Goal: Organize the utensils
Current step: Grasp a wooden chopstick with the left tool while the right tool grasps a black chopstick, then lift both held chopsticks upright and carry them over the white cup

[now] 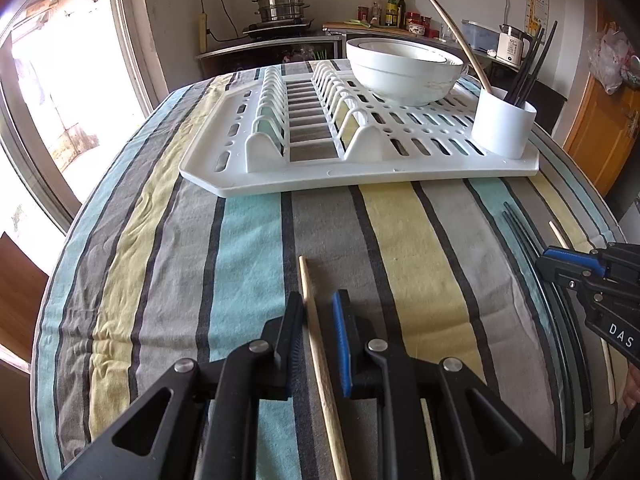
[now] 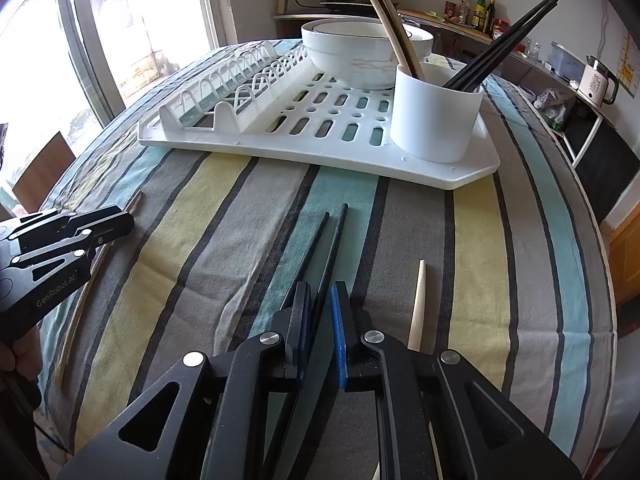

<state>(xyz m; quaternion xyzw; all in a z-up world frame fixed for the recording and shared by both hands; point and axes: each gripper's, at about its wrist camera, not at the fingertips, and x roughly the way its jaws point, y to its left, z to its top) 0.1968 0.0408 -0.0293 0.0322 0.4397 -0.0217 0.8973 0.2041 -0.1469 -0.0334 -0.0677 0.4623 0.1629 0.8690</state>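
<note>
My left gripper [image 1: 319, 305] straddles a wooden chopstick [image 1: 316, 332] that lies on the striped cloth; the jaws stand slightly apart around it, with a gap on the right side. My right gripper [image 2: 321, 298] straddles one of two black chopsticks [image 2: 334, 240] on the cloth, its jaws narrowly apart. A pale chopstick [image 2: 417, 308] lies just to its right. The white utensil cup [image 1: 502, 122] on the drying rack [image 1: 360, 176] holds black and wooden chopsticks; the cup also shows in the right wrist view [image 2: 434, 120].
White bowls [image 1: 404, 70] are stacked at the back of the rack. The rack's plate slots [image 1: 304, 120] stand on its left half. The striped tablecloth [image 1: 200, 260] covers the round table. A window is at the left, a kitchen counter behind.
</note>
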